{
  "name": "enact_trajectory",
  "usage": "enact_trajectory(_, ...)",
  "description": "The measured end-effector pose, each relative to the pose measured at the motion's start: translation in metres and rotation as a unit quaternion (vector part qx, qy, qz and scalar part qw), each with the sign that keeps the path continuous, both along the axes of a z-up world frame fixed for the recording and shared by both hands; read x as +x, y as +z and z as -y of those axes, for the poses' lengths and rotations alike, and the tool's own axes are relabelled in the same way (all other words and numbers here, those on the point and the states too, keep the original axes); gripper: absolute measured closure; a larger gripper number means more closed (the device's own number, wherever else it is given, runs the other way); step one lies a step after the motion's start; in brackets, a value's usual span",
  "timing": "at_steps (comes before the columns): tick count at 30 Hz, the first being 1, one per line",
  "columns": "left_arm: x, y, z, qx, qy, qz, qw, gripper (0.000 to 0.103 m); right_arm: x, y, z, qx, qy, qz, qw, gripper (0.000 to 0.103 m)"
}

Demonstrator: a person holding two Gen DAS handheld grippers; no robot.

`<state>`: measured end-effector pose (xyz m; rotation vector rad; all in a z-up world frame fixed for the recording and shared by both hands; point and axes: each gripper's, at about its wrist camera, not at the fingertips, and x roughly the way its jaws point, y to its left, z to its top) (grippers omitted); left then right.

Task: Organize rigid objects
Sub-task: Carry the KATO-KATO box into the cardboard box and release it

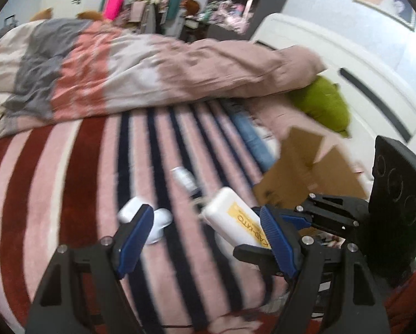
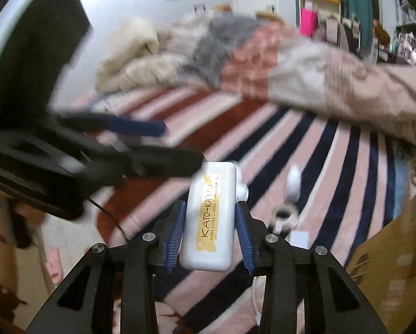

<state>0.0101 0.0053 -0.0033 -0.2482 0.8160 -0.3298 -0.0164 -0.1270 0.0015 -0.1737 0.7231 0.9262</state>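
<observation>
We've got the right gripper point(image 2: 210, 231) clamped on a white rectangular box point(image 2: 210, 217), blue pads pressing both long sides, box standing up between the jaws and clear of the striped blanket point(image 2: 333, 172). Yellow label reads "KATO-KATO", then "THREE LITTLE CHEESE"; last word too blurred. Left gripper point(image 1: 208, 236) is spread wide with nothing between its jaws. Just past them: a white case point(image 1: 128, 208), a white blob point(image 1: 160, 222), a small white jar point(image 1: 184, 179). Right of the jaws, a cardboard box point(image 1: 313, 178). By our read: one item in hand, three loose items left, cardboard box the likely destination.
</observation>
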Motion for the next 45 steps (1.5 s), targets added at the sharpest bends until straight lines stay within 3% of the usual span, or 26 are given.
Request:
enact_trajectory(2, 0.004, 0.014, 0.014, -0.018, -0.021, 0.011, 0.9996, 0.033, -0.002, 0.019, 0.016, 0.024, -0.004, 0.013, 1.0, 0.071)
enact_trajectory(4, 0.012, 0.025, 0.031, -0.04, -0.048, 0.015, 0.9979, 0.05, -0.002, 0.034, 0.037, 0.047, -0.008, 0.02, 0.999, 0.071)
enact_trajectory(7, 0.025, 0.04, 0.065, -0.045, -0.09, 0.022, 0.9947, 0.067, 0.001, 0.046, 0.068, 0.075, -0.023, 0.028, 0.997, 0.071)
enact_trajectory(13, 0.063, 0.047, 0.142, -0.011, -0.139, 0.009, 0.9902, 0.072, 0.02, 0.045, 0.132, 0.085, -0.078, 0.017, 0.993, 0.071)
enact_trajectory(18, 0.093, 0.027, 0.2, 0.016, -0.172, -0.034, 0.9844, 0.072, 0.048, 0.03, 0.179, 0.065, -0.122, -0.031, 0.99, 0.071)
enact_trajectory(24, 0.107, 0.001, 0.232, 0.052, -0.191, -0.087, 0.9763, 0.072, 0.066, 0.007, 0.197, 0.017, -0.13, -0.082, 0.988, 0.072)
enact_trajectory(26, 0.107, -0.002, 0.234, 0.061, -0.187, -0.094, 0.9759, 0.071, 0.067, 0.003, 0.194, -0.003, -0.127, -0.081, 0.989, 0.072)
enact_trajectory(28, 0.106, -0.002, 0.233, 0.071, -0.18, -0.095, 0.9765, 0.056, 0.064, 0.0, 0.193, -0.014, -0.125, -0.078, 0.989, 0.072)
enact_trajectory(31, 0.1, 0.004, 0.224, 0.08, -0.171, -0.083, 0.9786, 0.044, 0.064, -0.001, 0.191, -0.02, -0.127, -0.078, 0.989, 0.071)
enact_trajectory(38, 0.07, 0.039, 0.153, 0.061, -0.103, -0.026, 0.9924, 0.034, 0.05, 0.02, 0.171, 0.009, -0.112, -0.058, 0.992, 0.069)
enact_trajectory(40, 0.062, 0.044, 0.125, 0.063, -0.075, -0.015, 0.9951, 0.032, 0.04, 0.03, 0.153, 0.018, -0.088, -0.04, 0.995, 0.063)
enact_trajectory(45, 0.038, 0.041, 0.055, 0.081, 0.006, 0.001, 0.9967, 0.029, 0.018, 0.039, 0.086, 0.019, -0.014, -0.021, 0.999, 0.062)
